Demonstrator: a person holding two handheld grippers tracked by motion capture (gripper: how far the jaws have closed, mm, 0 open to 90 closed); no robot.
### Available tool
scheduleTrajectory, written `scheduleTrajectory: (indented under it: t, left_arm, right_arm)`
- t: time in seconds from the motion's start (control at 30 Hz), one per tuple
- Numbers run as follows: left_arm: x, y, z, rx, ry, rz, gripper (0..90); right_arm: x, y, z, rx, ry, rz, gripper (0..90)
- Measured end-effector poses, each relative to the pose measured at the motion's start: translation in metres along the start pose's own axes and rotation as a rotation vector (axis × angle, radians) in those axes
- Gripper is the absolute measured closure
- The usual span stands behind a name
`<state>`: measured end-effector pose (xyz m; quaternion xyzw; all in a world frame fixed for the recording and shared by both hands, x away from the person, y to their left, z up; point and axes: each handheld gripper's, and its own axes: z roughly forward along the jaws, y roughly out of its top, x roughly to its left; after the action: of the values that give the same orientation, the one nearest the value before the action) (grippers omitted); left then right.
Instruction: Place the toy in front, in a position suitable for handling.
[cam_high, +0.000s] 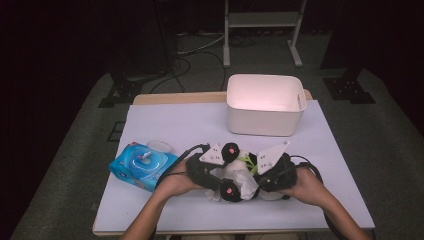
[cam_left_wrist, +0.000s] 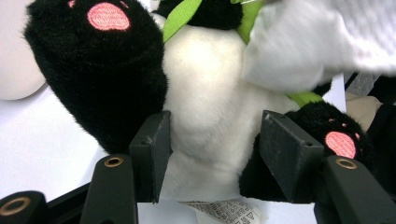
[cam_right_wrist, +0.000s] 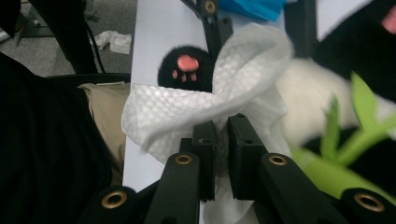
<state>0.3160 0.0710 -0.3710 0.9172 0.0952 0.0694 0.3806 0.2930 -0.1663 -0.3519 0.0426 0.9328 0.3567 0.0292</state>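
The plush panda (cam_high: 239, 175) lies on the desk (cam_high: 200, 125) in front of the white bin (cam_high: 265, 105). The left hand-held gripper (cam_left_wrist: 212, 158) clamps its belly; the right hand-held gripper (cam_right_wrist: 220, 140), just beside, pinches a wet wipe (cam_right_wrist: 205, 102) against its body.

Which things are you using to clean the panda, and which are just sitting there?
In use:
- toy panda, clamped by the left gripper
- white wipe, pinched by the right gripper

Just sitting there:
- blue wipes pack
- white bin
- round white lid
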Motion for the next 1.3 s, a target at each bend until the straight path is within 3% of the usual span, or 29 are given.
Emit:
scheduleTrajectory:
  t: [0.17, 0.37, 0.5, 0.77, 0.97, 1.3]
  left_arm:
    - [0.0, 0.001, 0.0, 0.004, -0.002, 0.002, 43.3]
    - [-0.002, 0.002, 0.0, 0.009, -0.001, 0.008, 43.4]
    - [-0.003, 0.002, 0.0, 0.008, -0.004, 0.008, 43.6]
    - [-0.003, 0.001, 0.0, 0.002, -0.006, 0.012, 43.7]
    - [-0.002, 0.001, -0.001, 0.001, -0.007, 0.006, 43.7]
    - [0.001, 0.01, -0.017, -0.04, 0.007, 0.004, 39.2]
  right_arm:
    - [-0.003, -0.011, -0.007, -0.009, -0.008, 0.03, 81.8]
    - [-0.005, 0.006, -0.002, -0.01, -0.026, -0.014, 81.9]
    - [-0.017, 0.015, -0.002, 0.003, -0.039, -0.015, 81.9]
    - [-0.038, 0.025, -0.019, 0.023, -0.074, 0.004, 81.9]
    - [-0.057, 0.016, -0.028, 0.014, -0.064, 0.064, 81.8]
    - [-0.045, 0.005, -0.023, 0.026, -0.031, 0.06, 82.4]
